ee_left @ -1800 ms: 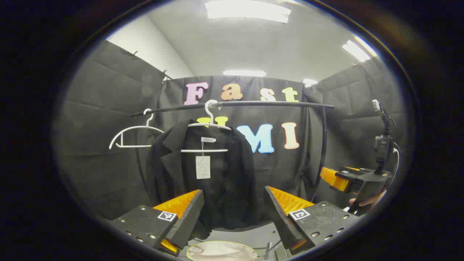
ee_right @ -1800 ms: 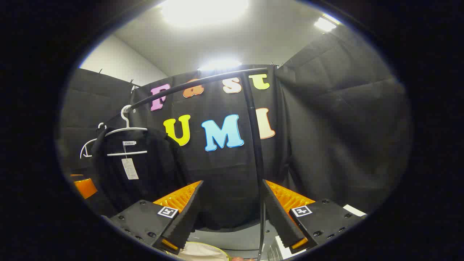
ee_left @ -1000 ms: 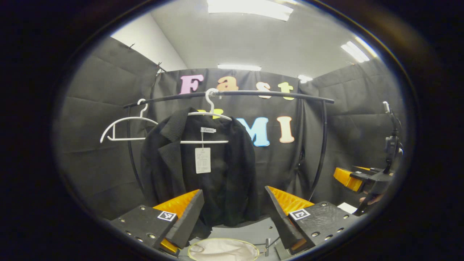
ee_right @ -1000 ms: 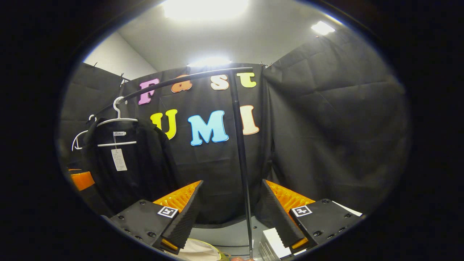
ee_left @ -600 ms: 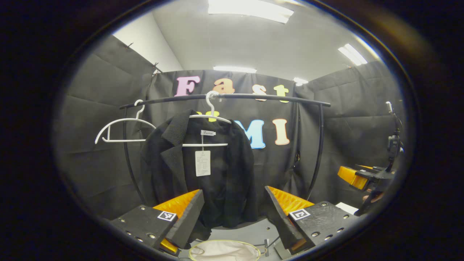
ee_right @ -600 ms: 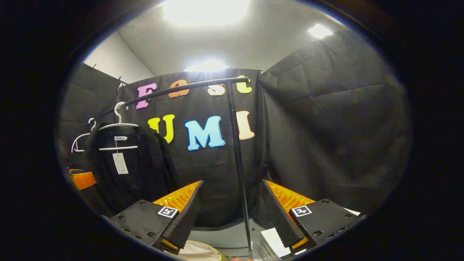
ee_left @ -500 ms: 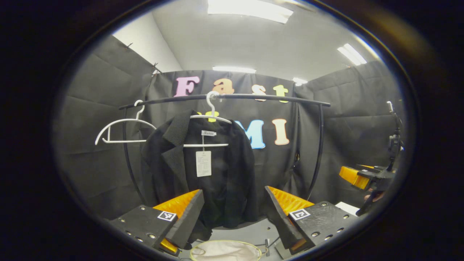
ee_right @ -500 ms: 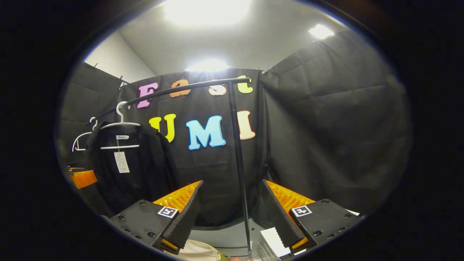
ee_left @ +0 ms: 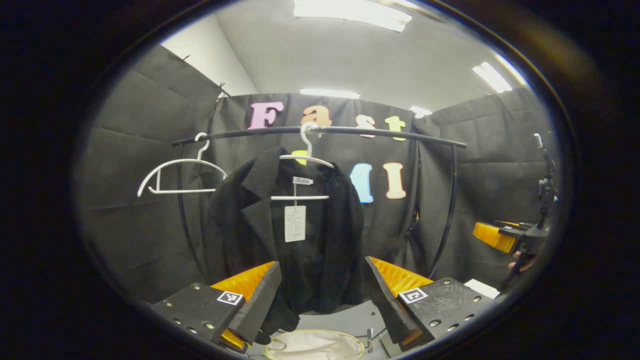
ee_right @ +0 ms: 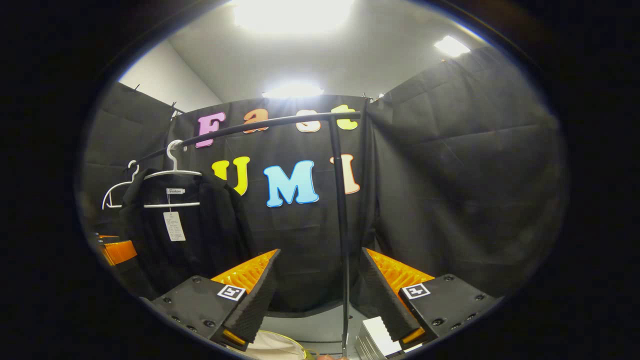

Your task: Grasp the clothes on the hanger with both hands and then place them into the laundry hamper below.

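Note:
A black jacket (ee_left: 300, 245) with a paper tag hangs on a white hanger (ee_left: 306, 162) from a black rail (ee_left: 320, 131). It sits straight ahead of my left gripper (ee_left: 322, 295), which is open and apart from it. The hamper's pale lining (ee_left: 314, 345) lies low between the fingers. In the right gripper view the same jacket (ee_right: 180, 235) hangs far to the left, and my right gripper (ee_right: 320, 295) is open, facing the rack's upright pole (ee_right: 341, 225). The right gripper (ee_left: 505, 237), held by a hand, also appears at the right edge of the left gripper view.
An empty white hanger (ee_left: 175, 175) hangs left of the jacket on the same rail. The rack's curved side poles (ee_left: 447, 210) stand either side. A white box (ee_right: 377, 335) lies on the grey floor near the pole, beside the hamper rim (ee_right: 272, 347).
Both views have backed off slightly and swung a little left, so the jacket and rack sit further right in each view. Both grippers stay open and hold nothing.

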Tool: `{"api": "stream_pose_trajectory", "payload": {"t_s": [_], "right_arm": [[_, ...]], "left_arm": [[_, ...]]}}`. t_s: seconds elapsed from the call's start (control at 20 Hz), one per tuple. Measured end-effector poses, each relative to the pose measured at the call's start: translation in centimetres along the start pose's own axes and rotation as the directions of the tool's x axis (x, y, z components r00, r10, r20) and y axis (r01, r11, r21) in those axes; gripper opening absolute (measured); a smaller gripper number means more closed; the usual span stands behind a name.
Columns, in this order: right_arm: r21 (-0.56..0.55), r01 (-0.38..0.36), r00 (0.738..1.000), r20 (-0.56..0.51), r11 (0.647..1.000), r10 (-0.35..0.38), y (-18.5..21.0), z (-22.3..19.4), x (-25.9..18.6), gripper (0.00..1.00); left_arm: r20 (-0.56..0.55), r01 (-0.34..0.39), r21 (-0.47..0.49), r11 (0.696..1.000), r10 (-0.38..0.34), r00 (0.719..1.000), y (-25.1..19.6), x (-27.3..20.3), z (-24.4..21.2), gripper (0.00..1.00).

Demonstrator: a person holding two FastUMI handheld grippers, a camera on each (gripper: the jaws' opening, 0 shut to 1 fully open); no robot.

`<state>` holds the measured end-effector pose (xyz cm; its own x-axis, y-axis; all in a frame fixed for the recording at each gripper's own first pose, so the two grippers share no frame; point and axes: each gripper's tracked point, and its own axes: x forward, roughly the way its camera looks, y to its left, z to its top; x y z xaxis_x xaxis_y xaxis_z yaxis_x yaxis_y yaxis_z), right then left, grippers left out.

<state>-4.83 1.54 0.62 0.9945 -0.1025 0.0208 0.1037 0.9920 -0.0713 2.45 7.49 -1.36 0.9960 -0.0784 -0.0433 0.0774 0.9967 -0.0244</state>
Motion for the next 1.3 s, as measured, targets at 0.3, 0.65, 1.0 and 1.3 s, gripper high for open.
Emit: {"api": "stream_pose_trajectory", "payload": {"t_s": [0.3,0.65,1.0,1.3], "right_arm": [[0.012,-0.136,0.991,0.018,0.991,0.135,5.0,2.1,2.1,0.98],[0.047,-0.275,0.961,0.004,0.96,0.275,10.7,2.2,6.2,0.98],[0.096,-0.419,0.903,-0.055,0.903,0.425,17.4,0.5,13.4,0.98],[0.078,-0.528,0.837,-0.118,0.846,0.534,22.5,-2.0,18.0,0.98]], "left_arm": [[0.037,-0.108,-0.013,0.994,0.108,0.993,2.9,-0.3,2.0,0.97],[0.018,-0.227,-0.037,0.973,0.228,0.974,5.8,1.1,3.0,0.98],[-0.025,-0.38,-0.014,0.925,0.38,0.925,7.6,4.1,2.4,0.98],[-0.024,-0.463,-0.031,0.886,0.462,0.887,7.7,6.2,2.7,0.98]]}}
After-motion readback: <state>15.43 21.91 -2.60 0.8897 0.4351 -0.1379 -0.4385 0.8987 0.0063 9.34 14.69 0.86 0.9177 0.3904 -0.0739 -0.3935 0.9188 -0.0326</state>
